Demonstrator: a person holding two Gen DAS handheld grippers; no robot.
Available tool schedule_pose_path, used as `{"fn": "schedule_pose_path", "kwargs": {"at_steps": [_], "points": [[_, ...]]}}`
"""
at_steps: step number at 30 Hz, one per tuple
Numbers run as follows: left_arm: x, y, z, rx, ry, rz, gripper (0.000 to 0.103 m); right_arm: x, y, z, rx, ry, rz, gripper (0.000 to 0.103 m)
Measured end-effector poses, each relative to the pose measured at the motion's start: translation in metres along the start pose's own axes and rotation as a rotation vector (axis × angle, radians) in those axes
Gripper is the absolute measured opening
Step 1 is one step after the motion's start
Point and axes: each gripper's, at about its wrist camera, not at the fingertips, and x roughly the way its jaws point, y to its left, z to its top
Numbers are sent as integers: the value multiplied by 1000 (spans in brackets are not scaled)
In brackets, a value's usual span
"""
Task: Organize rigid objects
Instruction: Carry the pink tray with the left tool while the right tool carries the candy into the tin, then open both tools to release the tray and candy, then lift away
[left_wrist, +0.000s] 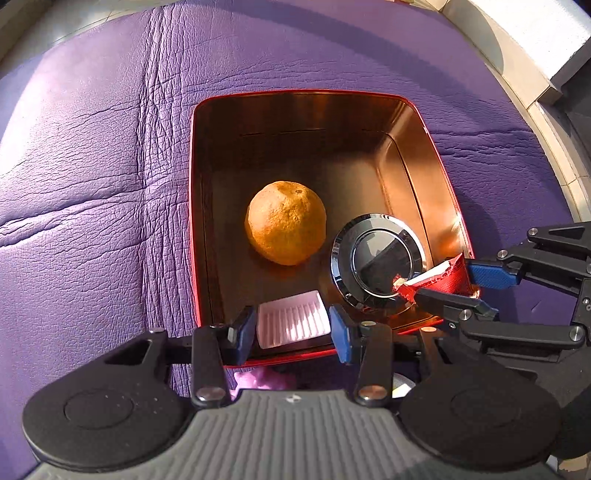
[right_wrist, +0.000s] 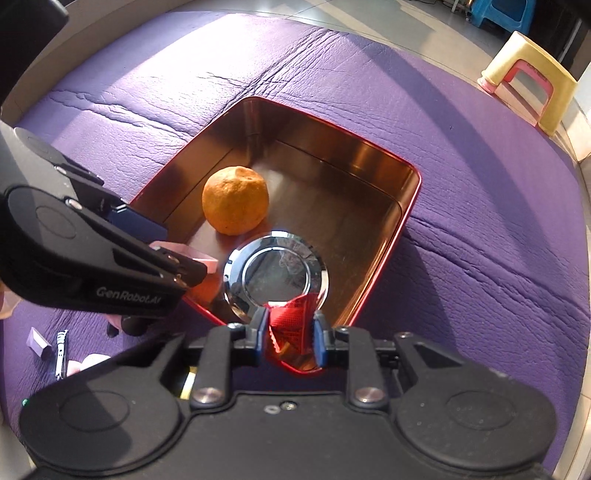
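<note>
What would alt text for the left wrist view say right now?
The left gripper holds a ribbed pink tray just inside the near edge of a red metal tin on purple leather. In the tin lie an orange and a chrome disc. From the right, the right gripper holds a red packet over the tin's corner.

A glossy metal tin (left_wrist: 417, 155), a mirror-polished chrome disc (left_wrist: 376, 258) and wrinkled purple leather (left_wrist: 92, 166) are seen; the orange (left_wrist: 286, 221) is rough.
</note>
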Motion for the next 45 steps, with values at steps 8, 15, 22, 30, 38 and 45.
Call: {"fn": "schedule_pose_path", "kwargs": {"at_steps": [8,15,22,30,38,45], "points": [[1,7,-11,-4,43,-34,42,0,0,-13,-16,33,49,23],[-9,0,-15,34,26,-20,52,-10,6,-14,7,-1,32,34],[-41,-4,-28,73,-53,-19,60,-39,-5,-28,113,-74,98,54],[-93,-7,-53,75,-127,-24,65,-87,5,-47,125,-148,116,67],[-154,-11,-80,75,-216,-26,73,-145,17,-67,128,-206,103,75],[-193,-6,-104,84,-279,-5,74,-187,41,-91,87,-239,112,82]]}}
